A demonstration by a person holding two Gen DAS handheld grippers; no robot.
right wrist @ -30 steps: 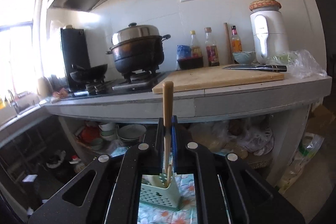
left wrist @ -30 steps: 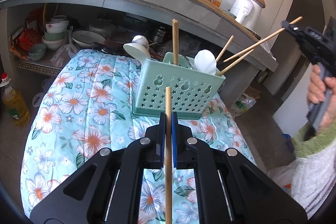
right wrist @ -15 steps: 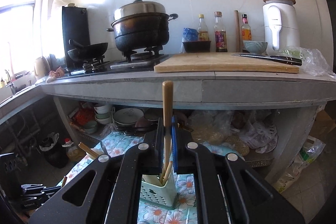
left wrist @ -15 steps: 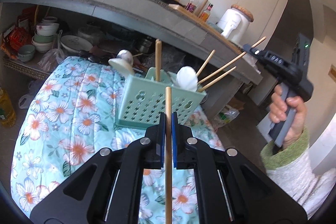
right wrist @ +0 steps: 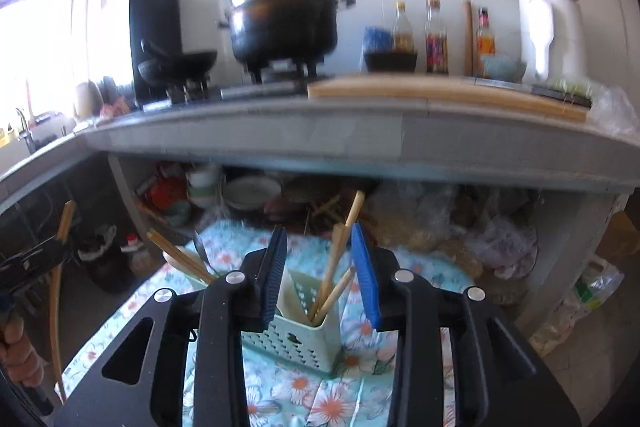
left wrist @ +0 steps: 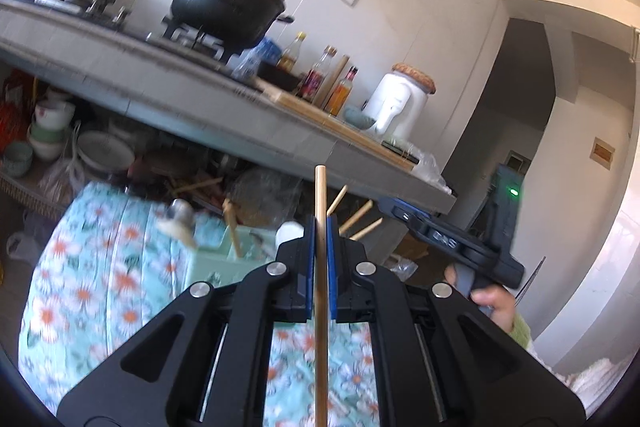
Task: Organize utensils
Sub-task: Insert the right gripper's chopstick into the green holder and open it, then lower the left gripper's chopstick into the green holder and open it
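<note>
Between the blue pads of the left gripper (left wrist: 320, 251) a wooden chopstick (left wrist: 321, 279) stands upright, clamped tight. Beyond those fingers sits the pale green utensil basket (left wrist: 224, 267) on the floral cloth (left wrist: 100, 279). Ahead of the right gripper (right wrist: 320, 267), whose jaws are opening and touch nothing, loose chopsticks (right wrist: 334, 267) lean in the basket's near compartment.

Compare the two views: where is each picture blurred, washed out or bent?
Left wrist view: the floral cloth and green utensil holder are smeared by motion, while the clamped chopstick stays crisp. Right wrist view: window glare bleaches the left side, the pot is soft, and the counter edge bows.
</note>
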